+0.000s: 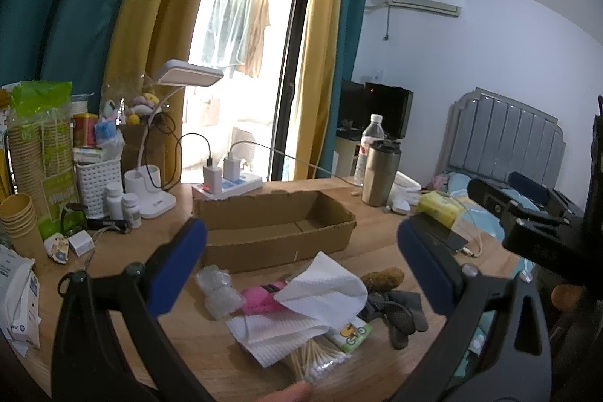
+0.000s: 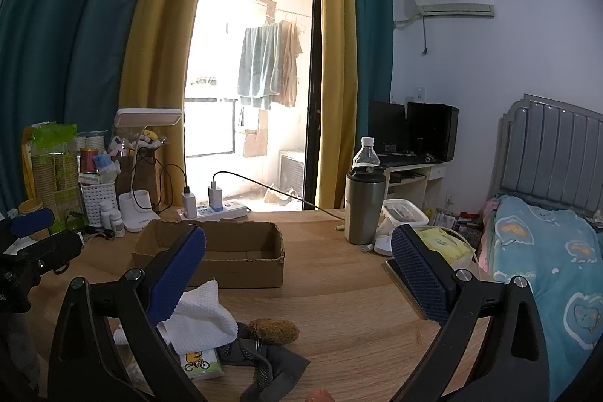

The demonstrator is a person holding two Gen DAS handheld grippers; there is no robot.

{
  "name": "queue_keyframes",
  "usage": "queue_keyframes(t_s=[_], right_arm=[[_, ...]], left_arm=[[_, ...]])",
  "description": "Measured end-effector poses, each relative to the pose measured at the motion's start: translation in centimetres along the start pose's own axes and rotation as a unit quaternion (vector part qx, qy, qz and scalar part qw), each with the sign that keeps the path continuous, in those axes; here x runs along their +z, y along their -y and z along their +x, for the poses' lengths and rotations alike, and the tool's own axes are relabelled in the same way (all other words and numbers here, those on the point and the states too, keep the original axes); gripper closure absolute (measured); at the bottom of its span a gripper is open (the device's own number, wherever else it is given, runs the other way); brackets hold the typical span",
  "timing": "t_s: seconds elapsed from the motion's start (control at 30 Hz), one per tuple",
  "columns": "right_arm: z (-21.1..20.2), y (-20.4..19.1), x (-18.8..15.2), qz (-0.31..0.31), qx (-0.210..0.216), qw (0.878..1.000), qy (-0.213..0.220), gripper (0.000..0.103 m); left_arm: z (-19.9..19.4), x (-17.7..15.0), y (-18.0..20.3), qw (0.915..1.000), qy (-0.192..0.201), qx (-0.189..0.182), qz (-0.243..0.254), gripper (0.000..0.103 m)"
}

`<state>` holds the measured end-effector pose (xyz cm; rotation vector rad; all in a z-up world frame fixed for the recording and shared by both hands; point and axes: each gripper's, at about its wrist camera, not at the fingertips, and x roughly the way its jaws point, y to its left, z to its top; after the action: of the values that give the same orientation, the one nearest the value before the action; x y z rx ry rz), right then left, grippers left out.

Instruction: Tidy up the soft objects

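Both grippers hang above the wooden table (image 2: 339, 289) with their blue-padded jaws spread wide and nothing between them: the left gripper (image 1: 301, 270) looks down on the pile of soft things, the right gripper (image 2: 297, 274) sits off to its right and frames mostly bare wood. Just below and ahead of the left one lie a white cloth (image 1: 324, 289), a pink item (image 1: 260, 300) half under it, a wad of bubble wrap (image 1: 220, 292), a grey glove (image 1: 399, 315), a brown fuzzy lump (image 1: 382, 279), a tissue packet (image 1: 348, 332) and a bundle of cotton swabs (image 1: 316, 360). Beyond the pile, further ahead, an open cardboard box (image 1: 271, 228) looks empty, so the sorting seems to be at its start, with the first pick not yet made. The likely next move is to lower one gripper onto a loose piece, probably the cloth on top, pinch a raised fold so the layers beneath stay put, then carry it forward over the box wall. Each tool is tilted slightly downward toward the tabletop.
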<state>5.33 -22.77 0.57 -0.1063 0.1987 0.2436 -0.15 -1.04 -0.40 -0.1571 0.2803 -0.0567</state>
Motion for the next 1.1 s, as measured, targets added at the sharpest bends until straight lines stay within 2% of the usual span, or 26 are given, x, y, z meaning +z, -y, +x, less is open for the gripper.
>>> queue_keyframes(t_s=[0.37,1.1], right_arm=[[-0.16,0.00,0.05,-0.001,0.001,1.000,-0.001,0.002],[-0.21,-0.01,0.12,0.000,0.002,1.000,-0.003,0.002]], left_arm=[[0.02,0.06,-0.07,0.9999,0.000,0.014,0.004,0.001],[-0.05,0.23,-0.04,0.9999,-0.001,0.009,0.006,0.001]])
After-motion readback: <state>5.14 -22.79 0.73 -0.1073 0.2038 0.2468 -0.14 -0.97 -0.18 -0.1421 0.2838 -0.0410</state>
